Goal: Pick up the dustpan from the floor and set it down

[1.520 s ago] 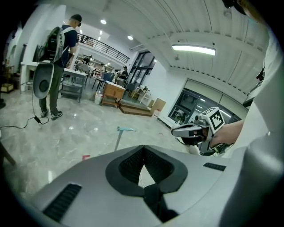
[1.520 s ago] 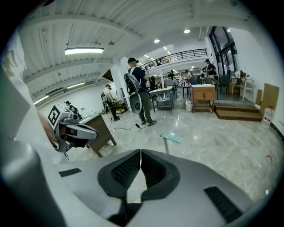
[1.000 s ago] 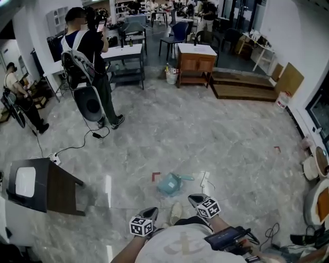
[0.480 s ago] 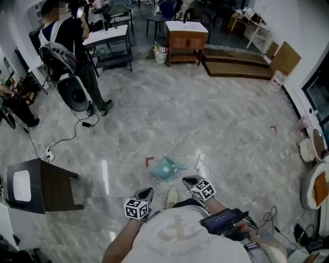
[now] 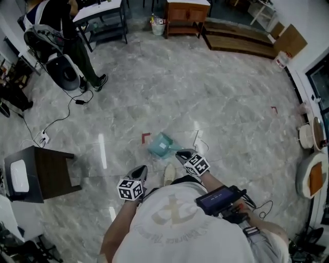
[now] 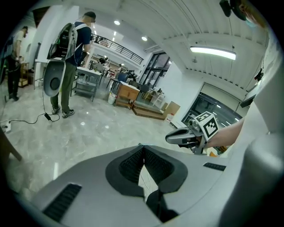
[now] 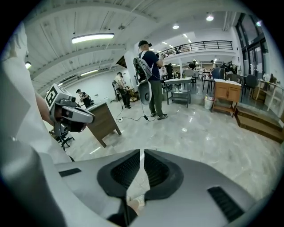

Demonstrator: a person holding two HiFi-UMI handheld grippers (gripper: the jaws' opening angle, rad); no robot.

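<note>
Down on the grey marbled floor (image 5: 231, 102), just ahead of my pale shoe (image 5: 169, 174), the teal plastic dustpan (image 5: 160, 147) is lying flat. A small red corner mark (image 5: 145, 137) is showing just beside it on one side and a thin white cable (image 5: 197, 137) near it on the other.

I am holding my right gripper (image 5: 181, 153) low over the floor, and in the head view its tip is sitting right at the dustpan's near edge, on the cable side. Whether it is touching the pan I cannot tell. Its fingers are clenching together on nothing, with only bare floor showing through the thin slit between them in the right gripper view.

My left gripper (image 5: 141, 170) is hanging further back, near my shoe and apart from the dustpan. Its fingers are also pressing closed with nothing caught between them.

A black device (image 5: 218, 199) is riding against my front, just behind my right arm. Off to my left a dark square table (image 5: 43, 172) is standing on the floor, carrying a flat white thing on its top. Beyond it a black cable (image 5: 59, 120) is trailing across the floor towards a person in dark clothes (image 5: 81, 54), who is standing well apart from me. At the far side of the room a wooden cabinet (image 5: 187, 13) and a low wooden platform (image 5: 241, 43) are standing side by side.
</note>
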